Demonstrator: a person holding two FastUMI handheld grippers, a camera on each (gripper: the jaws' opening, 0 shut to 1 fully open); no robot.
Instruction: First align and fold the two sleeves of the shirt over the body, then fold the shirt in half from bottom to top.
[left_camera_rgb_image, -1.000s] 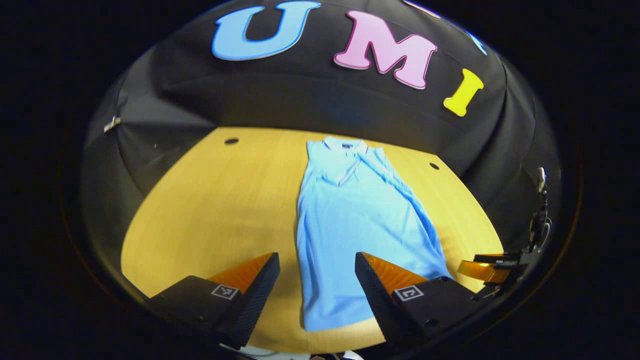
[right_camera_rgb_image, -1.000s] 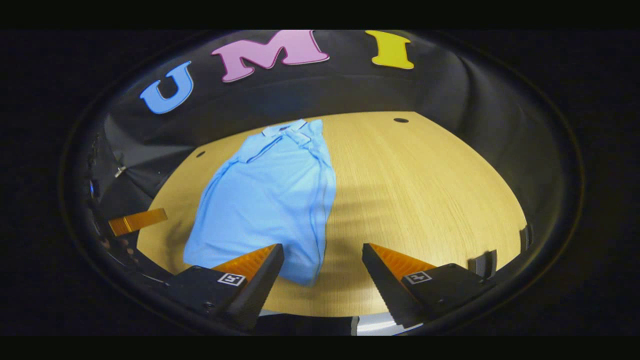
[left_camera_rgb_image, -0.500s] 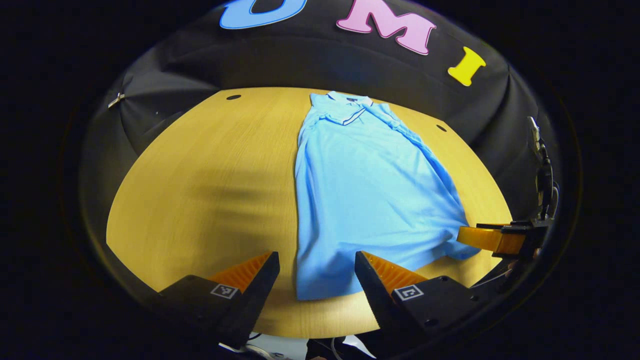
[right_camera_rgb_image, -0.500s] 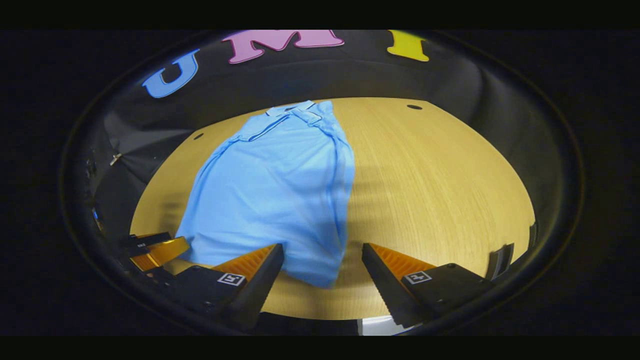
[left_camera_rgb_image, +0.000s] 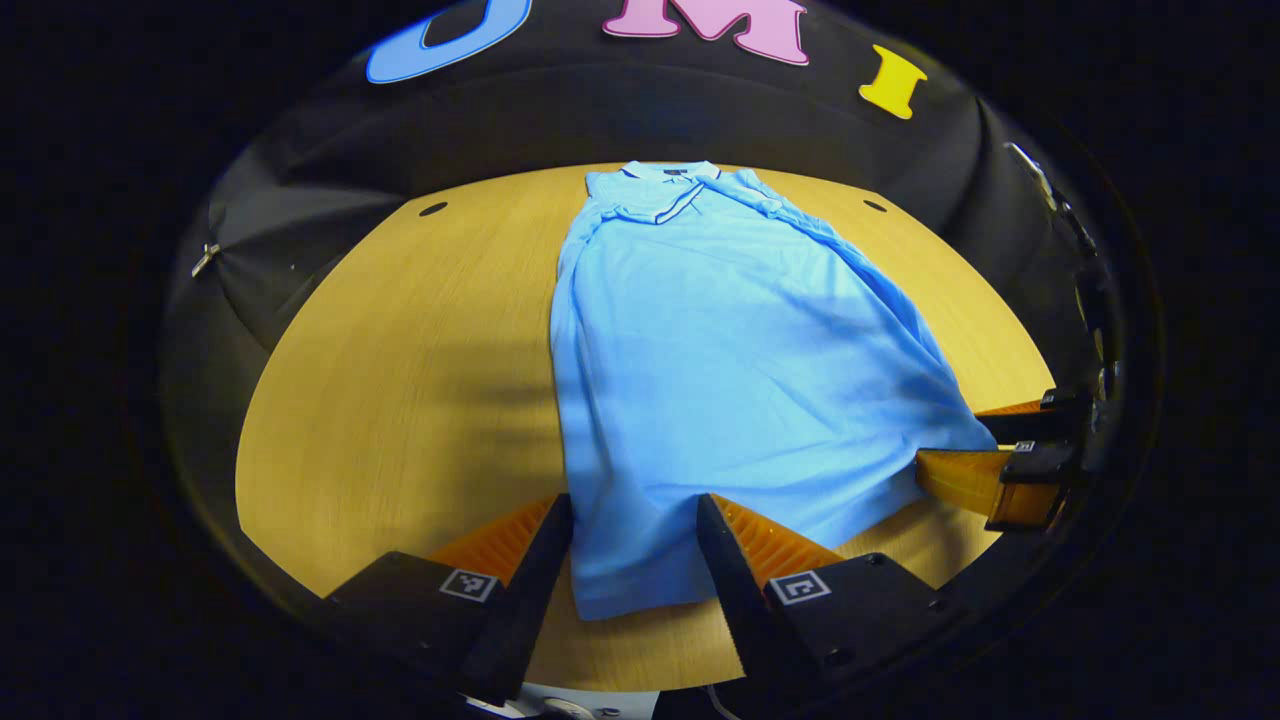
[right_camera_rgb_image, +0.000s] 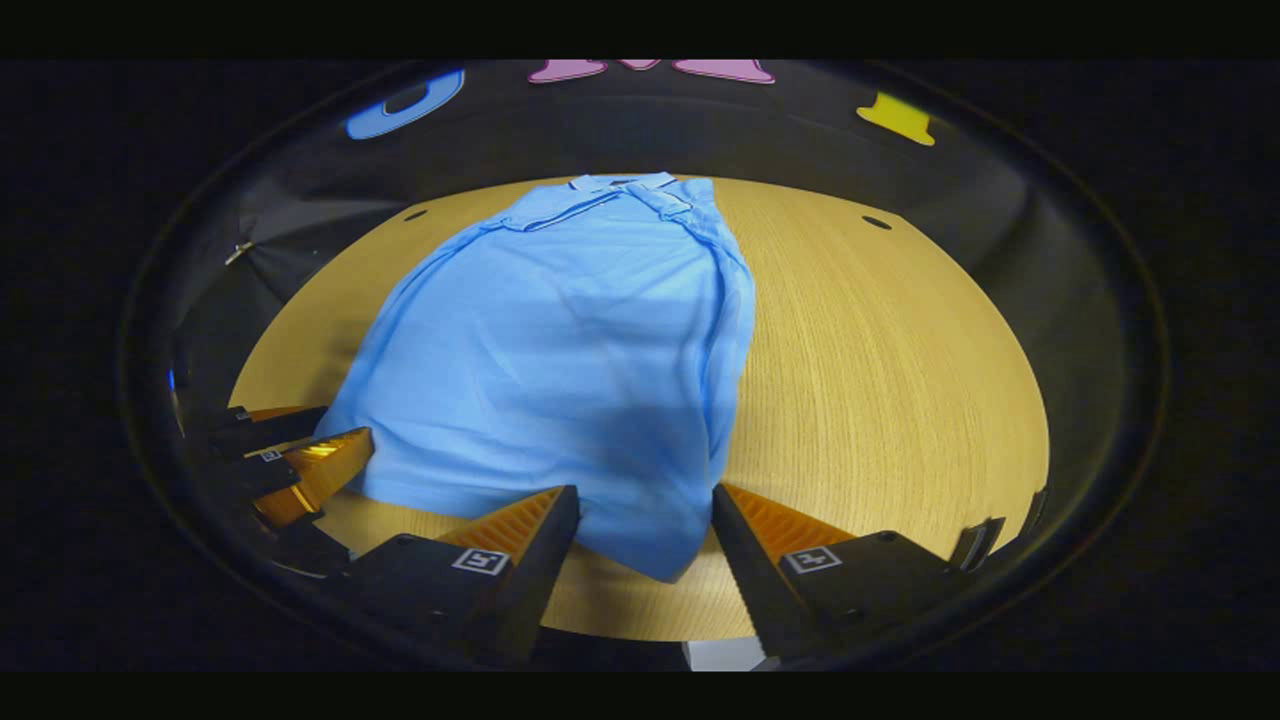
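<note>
Shirt (left_camera_rgb_image: 720, 380) lies flat on the table (left_camera_rgb_image: 400, 380), collar far, sleeves folded in, hem near.
Left gripper view: the left gripper (left_camera_rgb_image: 633, 520) stands open astride the hem's near left corner, not pinching; the right gripper (left_camera_rgb_image: 985, 455) is at the hem's right corner.
Right gripper view: the right gripper (right_camera_rgb_image: 645, 515) stands open astride the near right corner; the left gripper (right_camera_rgb_image: 300, 455) is at far left.

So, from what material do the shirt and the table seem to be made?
The shirt looks like a soft, matte knit fabric, perhaps cotton: it drapes in loose folds and shows no shine, though the weave itself is too fine to tell. The table looks like light wood or a wood-look laminate with a smooth finish: fine straight grain lines run across it. Which of the two cannot be told.
</note>
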